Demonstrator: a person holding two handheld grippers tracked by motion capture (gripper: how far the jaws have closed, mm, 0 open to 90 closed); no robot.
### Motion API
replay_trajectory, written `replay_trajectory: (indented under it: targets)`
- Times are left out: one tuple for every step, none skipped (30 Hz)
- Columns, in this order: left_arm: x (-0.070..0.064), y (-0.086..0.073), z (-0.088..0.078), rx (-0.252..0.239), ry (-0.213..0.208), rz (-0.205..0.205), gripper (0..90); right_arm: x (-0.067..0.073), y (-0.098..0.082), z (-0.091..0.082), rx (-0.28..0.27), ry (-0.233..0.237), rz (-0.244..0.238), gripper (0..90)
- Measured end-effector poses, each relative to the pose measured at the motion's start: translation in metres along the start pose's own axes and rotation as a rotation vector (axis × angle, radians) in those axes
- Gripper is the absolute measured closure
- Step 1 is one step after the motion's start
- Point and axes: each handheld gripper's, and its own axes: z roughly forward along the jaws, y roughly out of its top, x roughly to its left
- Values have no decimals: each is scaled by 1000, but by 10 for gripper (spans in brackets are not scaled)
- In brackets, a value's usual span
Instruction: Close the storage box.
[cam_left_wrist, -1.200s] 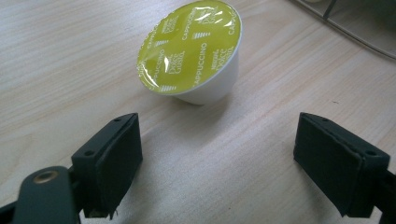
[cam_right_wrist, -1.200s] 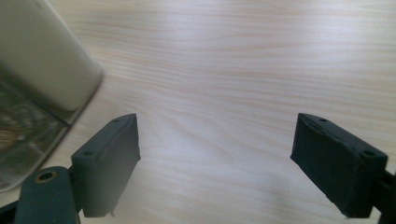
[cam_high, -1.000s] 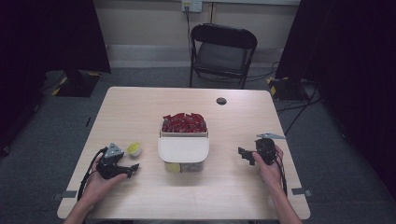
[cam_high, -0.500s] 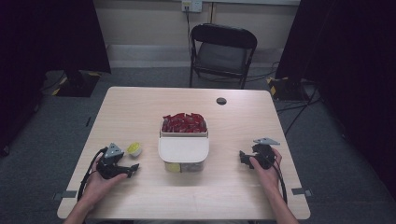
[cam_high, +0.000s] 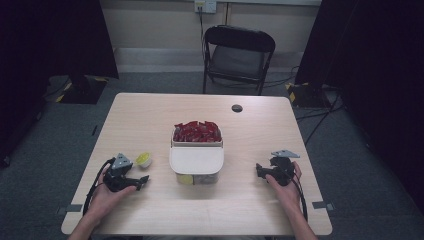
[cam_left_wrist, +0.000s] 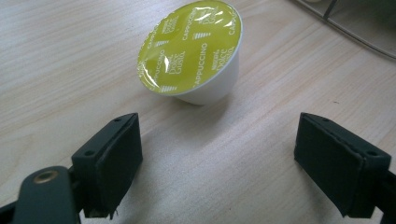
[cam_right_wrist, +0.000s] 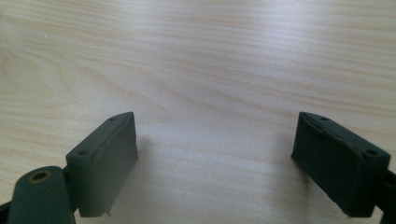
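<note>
Pod sits on table, at 12 o'clock from L gripper, near but not touching; jaws wide. R gripper wide too, w/ bare wood between jaws.

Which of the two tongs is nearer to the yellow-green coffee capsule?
Left. The left tongs sit open just in front of the coffee capsule, not touching it. The right tongs are open beyond the white container, far from it.
</note>
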Motion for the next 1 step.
replay_trajectory:
  targets:
    - [0, 0, 0, 0, 0, 0, 147, 0, 0, 0, 0, 0, 0, 134]
